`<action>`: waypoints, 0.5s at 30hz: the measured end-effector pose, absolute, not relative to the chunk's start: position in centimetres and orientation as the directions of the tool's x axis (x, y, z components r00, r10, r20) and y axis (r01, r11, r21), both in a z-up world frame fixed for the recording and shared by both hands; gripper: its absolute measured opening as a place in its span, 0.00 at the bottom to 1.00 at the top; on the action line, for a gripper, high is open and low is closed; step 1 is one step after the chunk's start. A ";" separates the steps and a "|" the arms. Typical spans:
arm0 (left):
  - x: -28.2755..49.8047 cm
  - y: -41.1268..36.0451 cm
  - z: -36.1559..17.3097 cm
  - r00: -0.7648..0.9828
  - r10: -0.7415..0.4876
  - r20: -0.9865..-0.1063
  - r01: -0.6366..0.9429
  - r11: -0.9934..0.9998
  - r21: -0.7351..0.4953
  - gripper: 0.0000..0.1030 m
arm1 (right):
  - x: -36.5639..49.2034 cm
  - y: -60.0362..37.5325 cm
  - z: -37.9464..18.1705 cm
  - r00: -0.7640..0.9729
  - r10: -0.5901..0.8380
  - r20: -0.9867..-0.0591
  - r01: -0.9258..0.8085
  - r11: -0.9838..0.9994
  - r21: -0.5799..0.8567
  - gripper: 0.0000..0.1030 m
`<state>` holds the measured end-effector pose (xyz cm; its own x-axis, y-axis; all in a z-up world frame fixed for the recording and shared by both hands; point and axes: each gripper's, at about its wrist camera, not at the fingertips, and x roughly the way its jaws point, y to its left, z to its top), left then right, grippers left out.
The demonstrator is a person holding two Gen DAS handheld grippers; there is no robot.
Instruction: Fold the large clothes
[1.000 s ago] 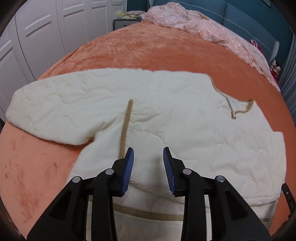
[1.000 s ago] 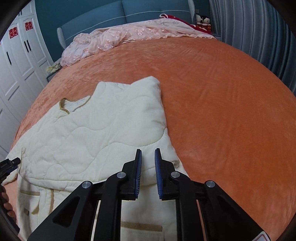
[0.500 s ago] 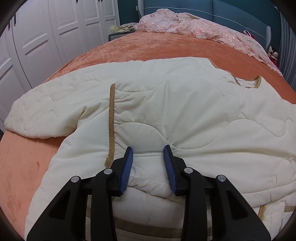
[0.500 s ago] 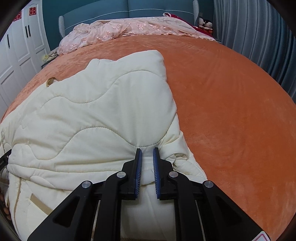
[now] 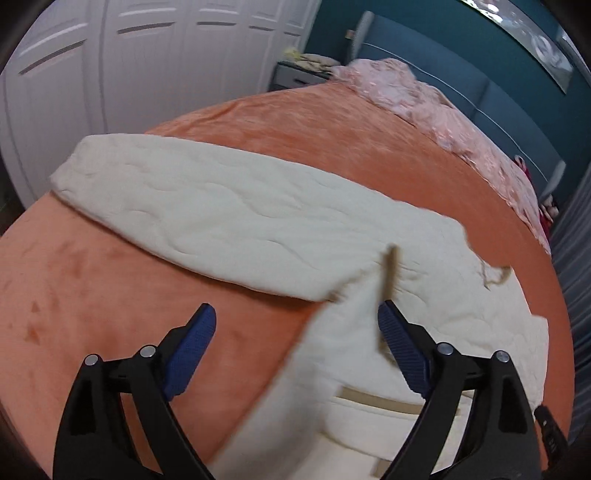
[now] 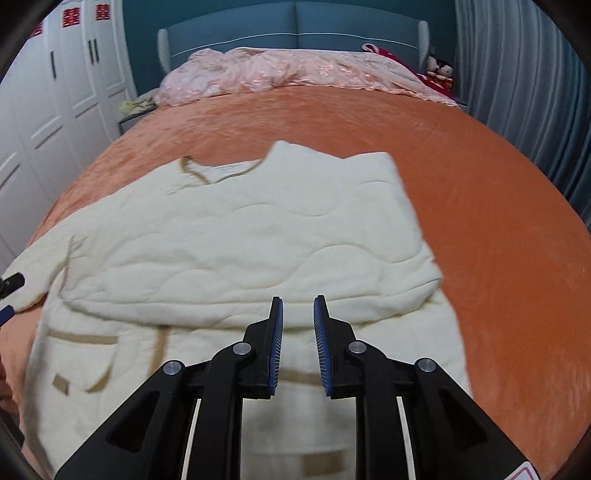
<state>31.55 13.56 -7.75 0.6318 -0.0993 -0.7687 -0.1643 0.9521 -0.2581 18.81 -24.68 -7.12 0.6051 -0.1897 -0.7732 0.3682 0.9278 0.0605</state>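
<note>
- Item: cream quilted padded robe with tan binding [image 6: 236,236], lying flat on the orange plush bedspread [image 6: 480,206] of the bed, nearer the foot than the pillows.
- Fold state, done: the upper part lies doubled down over the lower body, with a thick folded edge running across just ahead of the right gripper [image 6: 297,332]; the right-hand side appears already tucked in, giving a straight edge there.
- Fold state, left: one long quilted sleeve [image 5: 207,218] lies stretched out sideways across the bedspread, unfolded; the tan-trimmed patch pocket [image 6: 79,358] and lower skirt lie exposed. I judge the task to be about midway: sleeve and further folds remain.
- Left gripper [image 5: 295,325]: jaws opening, spread wide, nothing pressed between them; bedspread and the robe's edge show in the gap.
- Right gripper: jaws opening, a narrow gap, holding nothing; the robe lies beneath them.
- Writing: red paper characters [image 6: 68,16] on the white wardrobe doors [image 6: 44,110], seemingly the double-happiness sign; a red-bordered sticker at the lower corner of the right wrist view, unreadable. A pale neck label on the robe is too small to read. No brand legible.
- Surroundings: pink embroidered quilt [image 6: 295,70] heaped against the blue headboard.
</note>
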 end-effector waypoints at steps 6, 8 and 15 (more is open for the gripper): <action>35.0 31.0 -9.9 0.560 0.062 -0.826 -0.491 0.828 -0.271 0.83 | 17.9 -16.6 -7.1 0.593 -0.035 -0.805 0.256 0.955 0.147 0.18; 35.8 35.2 -11.1 0.538 0.082 -0.839 -0.567 0.771 -0.289 0.80 | 17.4 -14.9 -7.1 0.576 -0.019 -0.817 0.225 0.965 0.136 0.18; 38.2 39.3 -13.2 0.543 0.016 -0.839 -0.601 0.705 -0.376 0.45 | 15.8 -13.4 -6.8 0.534 -0.035 -0.844 0.193 0.978 0.082 0.28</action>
